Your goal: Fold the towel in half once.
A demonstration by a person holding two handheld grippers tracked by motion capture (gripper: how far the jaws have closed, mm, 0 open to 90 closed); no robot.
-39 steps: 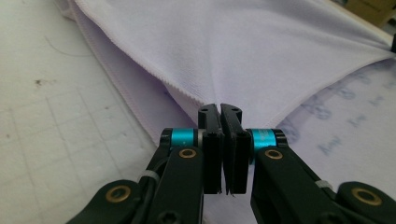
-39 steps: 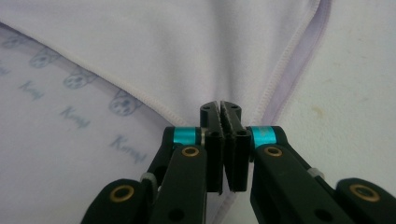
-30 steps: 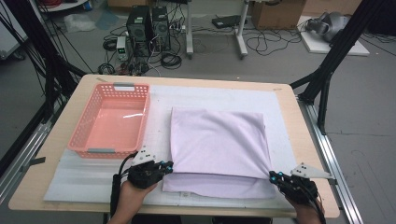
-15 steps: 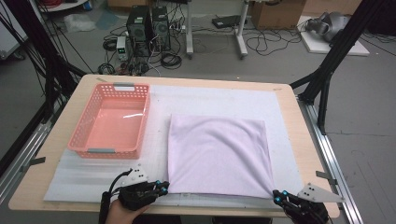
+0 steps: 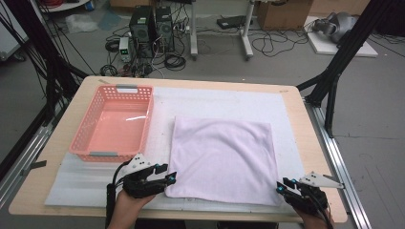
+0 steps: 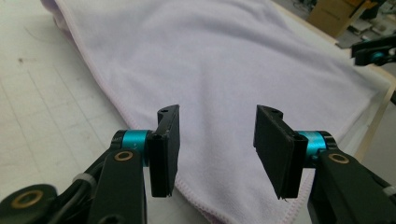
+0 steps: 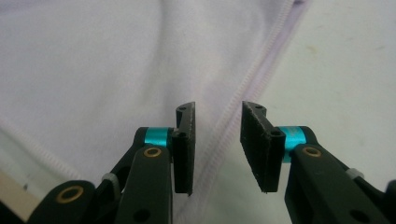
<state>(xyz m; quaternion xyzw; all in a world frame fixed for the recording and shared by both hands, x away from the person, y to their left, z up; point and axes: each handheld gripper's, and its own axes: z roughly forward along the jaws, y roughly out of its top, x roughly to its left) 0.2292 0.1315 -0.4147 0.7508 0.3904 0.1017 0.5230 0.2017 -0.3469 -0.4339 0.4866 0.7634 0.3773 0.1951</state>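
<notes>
A: Lilac cloth [image 5: 222, 160] lies flat on the white mat [image 5: 76, 179], its near edge close to the table's [image 5: 305, 109] near side. Where are the 2 grippers?

B: At its near corners. The left gripper [image 5: 168, 177] sits just beside the near left corner, the right gripper [image 5: 281, 187] at the near right corner.

A: Holding it?

B: No. In the left gripper view the left gripper [image 6: 217, 140] stands with its jaws apart above the cloth's [image 6: 224, 60] hem, nothing pinched. They have just been opening.

A: And the right?

B: Same. In the right gripper view the right gripper [image 7: 217, 140] has a narrower gap; the stitched hem of the cloth [image 7: 93, 60] runs under that gap, free of both pads [image 7: 184, 144]. Those jaws have just been opening too.

A: Farther back?

B: A pink basket [image 5: 90, 125] stands left of the cloth, near but apart, on the table's left half. Beyond the table, 2 black computer towers [image 5: 153, 24] stand on the floor among cables [image 5: 267, 45].
</notes>
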